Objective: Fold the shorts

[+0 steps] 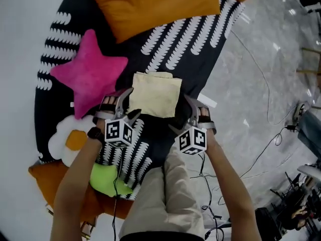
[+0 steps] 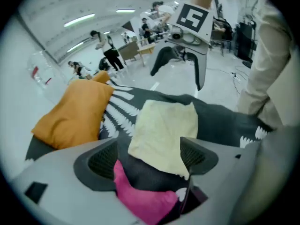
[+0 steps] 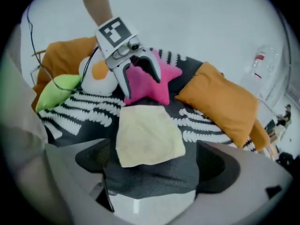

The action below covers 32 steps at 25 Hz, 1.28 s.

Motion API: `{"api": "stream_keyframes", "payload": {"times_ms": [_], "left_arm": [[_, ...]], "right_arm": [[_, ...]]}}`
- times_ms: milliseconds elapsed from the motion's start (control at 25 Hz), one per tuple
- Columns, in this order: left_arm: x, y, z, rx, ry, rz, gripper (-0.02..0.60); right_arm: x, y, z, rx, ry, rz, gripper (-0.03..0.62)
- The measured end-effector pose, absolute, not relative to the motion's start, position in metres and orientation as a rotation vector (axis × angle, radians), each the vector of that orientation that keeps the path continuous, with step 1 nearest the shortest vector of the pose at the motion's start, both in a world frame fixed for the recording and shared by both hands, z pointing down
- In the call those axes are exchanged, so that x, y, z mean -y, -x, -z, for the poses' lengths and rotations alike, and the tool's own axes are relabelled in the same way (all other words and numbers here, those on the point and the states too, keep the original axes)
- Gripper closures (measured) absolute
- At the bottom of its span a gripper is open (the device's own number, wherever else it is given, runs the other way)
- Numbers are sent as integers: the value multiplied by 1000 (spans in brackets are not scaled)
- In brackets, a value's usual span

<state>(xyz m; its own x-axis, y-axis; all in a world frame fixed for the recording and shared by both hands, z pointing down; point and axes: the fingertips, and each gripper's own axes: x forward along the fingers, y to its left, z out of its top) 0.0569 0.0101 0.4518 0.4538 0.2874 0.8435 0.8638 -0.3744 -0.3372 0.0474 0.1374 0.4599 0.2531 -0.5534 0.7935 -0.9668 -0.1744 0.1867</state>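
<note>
- Head view: shorts (image 1: 156,94) lie folded into a rough pale-yellow square on the black rug (image 1: 200,39) with the white leaf pattern.
- The rug sits on a grey floor (image 1: 271,59).
- Your left tool (image 1: 128,107) is at the shorts' near-left corner and your right tool (image 1: 184,117) at the near-right edge. Both point down and away from you.
- Can't tell from here whether either tip touches the cloth.
- The pink star cushion (image 1: 90,72) is just left of the shorts. The big orange cushion (image 1: 155,4) is at the far end of the rug.
- The egg-shaped cushion (image 1: 67,139) and green cushion (image 1: 106,179) are near-left, by your left forearm.
- Left gripper view: left tool (image 2: 149,158) has its jaws wide apart, gripping nothing.
- The shorts (image 2: 164,130) lie flat on the rug (image 2: 220,125) beyond the gap, their near corner showing between the pads.
- A point of the star cushion (image 2: 145,203) shows low in the gap. The orange cushion (image 2: 75,114) is at left.
- The right tool (image 2: 178,71) hangs above the far side of the shorts, its fingers spread.
- Right gripper view: right tool (image 3: 154,163) also has its jaws wide apart, empty.
- The shorts (image 3: 147,135) lie on the rug (image 3: 89,109) just past the pads, nearer the left one.
- The left tool (image 3: 137,76) hangs above the far edge of the shorts, in front of the star cushion (image 3: 157,86), and is open too.
- The orange cushion (image 3: 220,102) is at right. The egg-shaped cushion (image 3: 101,76) and green cushion (image 3: 58,90) are at left.
</note>
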Motion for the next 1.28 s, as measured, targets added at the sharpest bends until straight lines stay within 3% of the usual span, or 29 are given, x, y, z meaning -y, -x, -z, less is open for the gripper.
{"api": "stream_keyframes", "payload": {"times_ms": [400,760,1000,1280], "left_arm": [[-40,47,-151,637,2693,911,164],[-30,134,-3,447,3165,827,166],[1,155,-12,275,3304,757,166],[33,159,-103,-372,3523,993,166]], "right_arm": [[-206,22,-150,1149,-2486,-945,68],[-211,73,10,1056,-2647,-779,148],[-187,55,37,1175,-2470,-707,198],[-139,-36,-45,1517,-1979,-873,208]]}}
